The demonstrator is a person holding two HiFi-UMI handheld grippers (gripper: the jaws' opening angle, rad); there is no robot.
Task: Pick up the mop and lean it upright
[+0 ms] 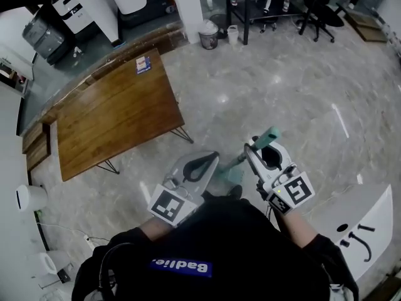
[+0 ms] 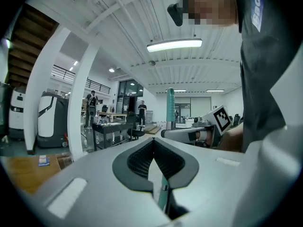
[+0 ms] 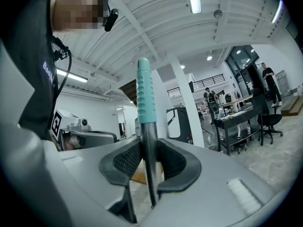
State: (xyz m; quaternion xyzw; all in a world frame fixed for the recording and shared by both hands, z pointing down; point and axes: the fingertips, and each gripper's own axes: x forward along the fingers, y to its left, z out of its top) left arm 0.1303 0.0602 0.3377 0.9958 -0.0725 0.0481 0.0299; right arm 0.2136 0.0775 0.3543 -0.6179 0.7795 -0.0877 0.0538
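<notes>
Right claw (image 3: 150, 161) clamped on the mop (image 3: 147, 131) at its bare metal shaft below the teal grip, pole upright over the floor (image 1: 282, 74), left claw (image 2: 154, 144) pinched shut and empty: the smooth tube may slide or swing in that single hold.

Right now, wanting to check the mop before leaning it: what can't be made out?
- Mop's teal bottom end: head view, largely hidden between the left hand-held gripper and right hand-held gripper.
- Silver metal mop pole, lower stretch: right gripper view, cut off by that gripper's body.
</notes>
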